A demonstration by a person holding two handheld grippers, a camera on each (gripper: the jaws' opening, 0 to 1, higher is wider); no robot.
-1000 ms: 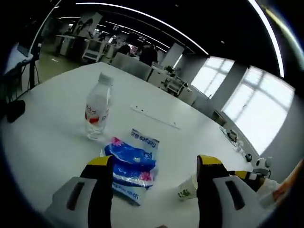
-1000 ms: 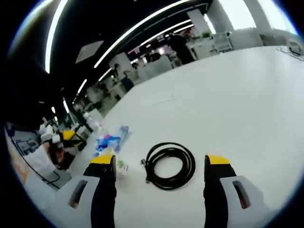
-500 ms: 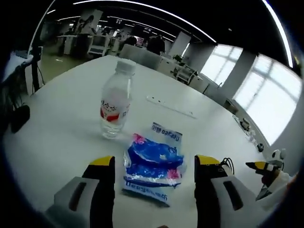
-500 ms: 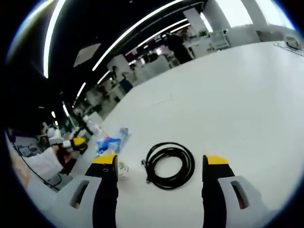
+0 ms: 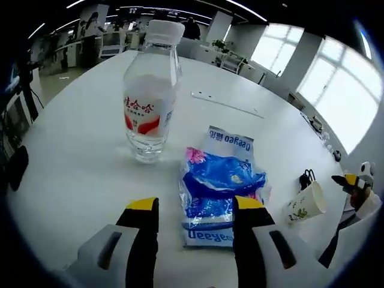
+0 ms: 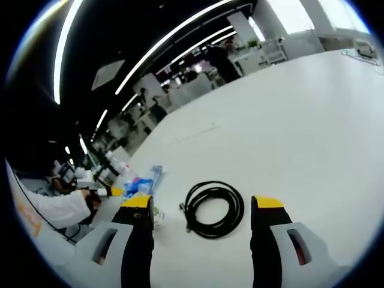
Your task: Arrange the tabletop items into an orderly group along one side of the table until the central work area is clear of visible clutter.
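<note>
One bottle point(image 5: 149, 102), packet point(image 5: 219, 192), cup point(image 5: 305, 204), cable point(image 6: 214, 209)

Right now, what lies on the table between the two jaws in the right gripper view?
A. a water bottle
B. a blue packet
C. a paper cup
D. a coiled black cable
D: the coiled black cable lies flat on the white table, framed between the open jaws.

bright windows point(image 5: 351, 105), office desks point(image 5: 114, 43) and ceiling light strips point(image 6: 174, 36) surround the white table.
</note>
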